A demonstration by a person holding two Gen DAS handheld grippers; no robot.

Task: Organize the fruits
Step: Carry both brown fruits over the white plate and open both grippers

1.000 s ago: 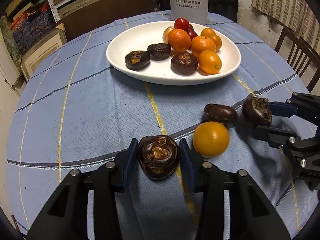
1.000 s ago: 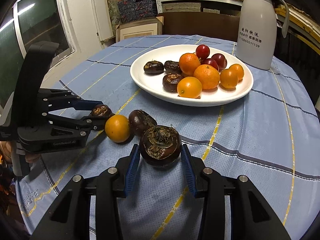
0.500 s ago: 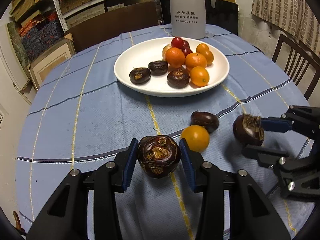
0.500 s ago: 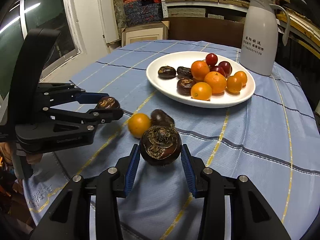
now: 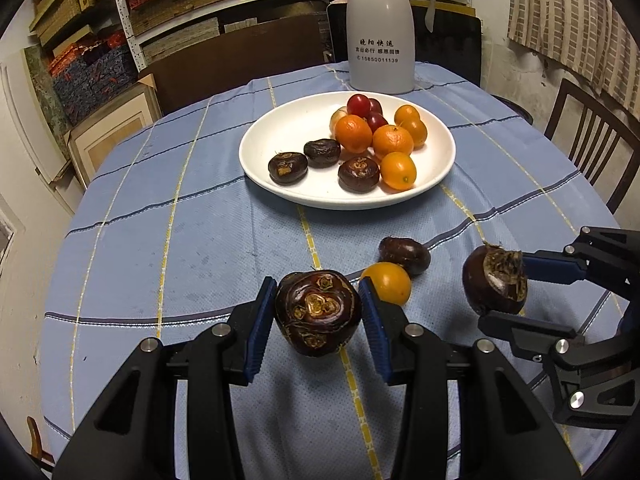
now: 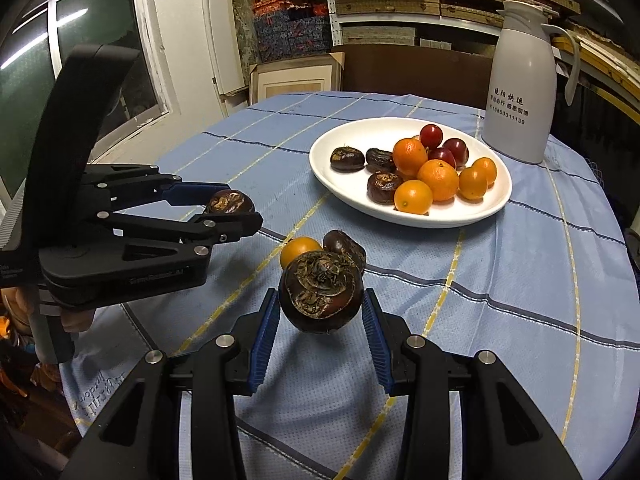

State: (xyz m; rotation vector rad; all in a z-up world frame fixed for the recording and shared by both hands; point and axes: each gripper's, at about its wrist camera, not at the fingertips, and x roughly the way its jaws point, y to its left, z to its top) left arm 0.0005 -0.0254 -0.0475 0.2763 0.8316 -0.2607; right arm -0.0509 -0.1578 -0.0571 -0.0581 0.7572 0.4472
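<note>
My left gripper [image 5: 318, 314] is shut on a dark brown water chestnut [image 5: 318, 312] and holds it above the blue tablecloth; it shows in the right wrist view [image 6: 229, 202] too. My right gripper [image 6: 320, 306] is shut on another water chestnut [image 6: 320, 290], also seen in the left wrist view [image 5: 495, 285]. On the cloth between them lie an orange kumquat [image 5: 387, 282] and a third water chestnut [image 5: 404, 250]. A white plate [image 5: 288, 128] farther back holds water chestnuts, oranges, kumquats and red cherry tomatoes.
A white thermos jug [image 5: 379, 28] stands behind the plate. A wooden chair [image 5: 592, 136] stands at the table's right side. Shelves with boxes [image 5: 172, 8] line the back wall. The round table's edge [image 5: 60, 248] curves away on the left.
Both grippers have risen and drawn back from the plate, each still holding its water chestnut. The kumquat and the loose chestnut stay on the cloth.
</note>
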